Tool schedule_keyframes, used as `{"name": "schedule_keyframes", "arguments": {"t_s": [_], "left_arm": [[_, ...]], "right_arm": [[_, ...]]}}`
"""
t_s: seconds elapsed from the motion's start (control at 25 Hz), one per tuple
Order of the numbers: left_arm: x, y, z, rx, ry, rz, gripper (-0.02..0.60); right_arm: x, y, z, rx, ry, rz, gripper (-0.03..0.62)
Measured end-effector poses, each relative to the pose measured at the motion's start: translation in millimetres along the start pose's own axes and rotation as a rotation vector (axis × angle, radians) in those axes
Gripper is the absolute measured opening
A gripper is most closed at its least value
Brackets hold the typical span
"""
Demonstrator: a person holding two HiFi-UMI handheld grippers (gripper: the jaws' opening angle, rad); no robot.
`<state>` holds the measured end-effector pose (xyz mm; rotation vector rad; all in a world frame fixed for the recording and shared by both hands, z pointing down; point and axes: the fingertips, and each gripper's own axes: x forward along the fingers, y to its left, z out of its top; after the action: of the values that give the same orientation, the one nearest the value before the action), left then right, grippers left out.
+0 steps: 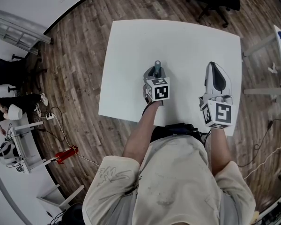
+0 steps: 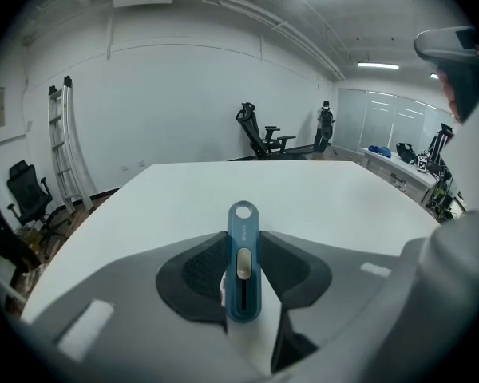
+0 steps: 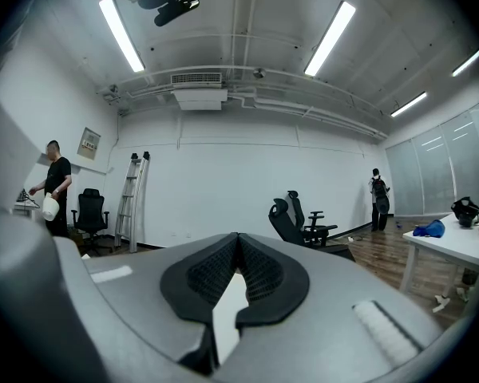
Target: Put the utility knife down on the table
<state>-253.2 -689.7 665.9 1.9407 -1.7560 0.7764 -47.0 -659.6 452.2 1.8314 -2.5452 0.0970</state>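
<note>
- My left gripper (image 2: 246,271) has a smooth grey plastic shell, with black pads (image 2: 201,271) in a fine mesh texture.
- Its jaws are clamped on the slim blue plastic utility knife (image 2: 243,230), one pad on each flat side.
- The knife is a narrow bar with a rounded end pierced by a round hole. It has a cream oval slider sitting in a dark slot down its face.
- It stands along the jaws, its holed end poking out past the pad tips.
- In the head view the knife (image 1: 157,65) is held over the smooth white rectangular table (image 1: 178,41), towards its near edge. I cannot tell if it touches the top.
- My right gripper (image 3: 238,250) has the same build. Its jaws are pressed together with nothing between them.
- Dark wood-plank floor (image 1: 84,69) surrounds the table.
</note>
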Motion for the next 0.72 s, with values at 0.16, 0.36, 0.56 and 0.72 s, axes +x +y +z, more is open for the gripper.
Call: {"name": "schedule_keyframes", "arguments": {"t_s": [0.16,0.36,0.56,0.72], "left_arm": [[0,10,4,-0.009,0.001,-0.002,0.147],[12,4,-4,-0.002,0.008,-0.003,0.149],[13,5,-5,0.016,0.020,-0.010,0.148],[21,23,3,0.018,0.035,-0.010,0.148]], "right_arm": [[5,11,3,0.001,0.003,0.006,0.006],[7,9,-10,0.000,0.007,0.016,0.006],[6,14,-9,-0.002,0.009,0.020,0.006],[24,26,-1,-0.007,0.013,0.021,0.006]]}}
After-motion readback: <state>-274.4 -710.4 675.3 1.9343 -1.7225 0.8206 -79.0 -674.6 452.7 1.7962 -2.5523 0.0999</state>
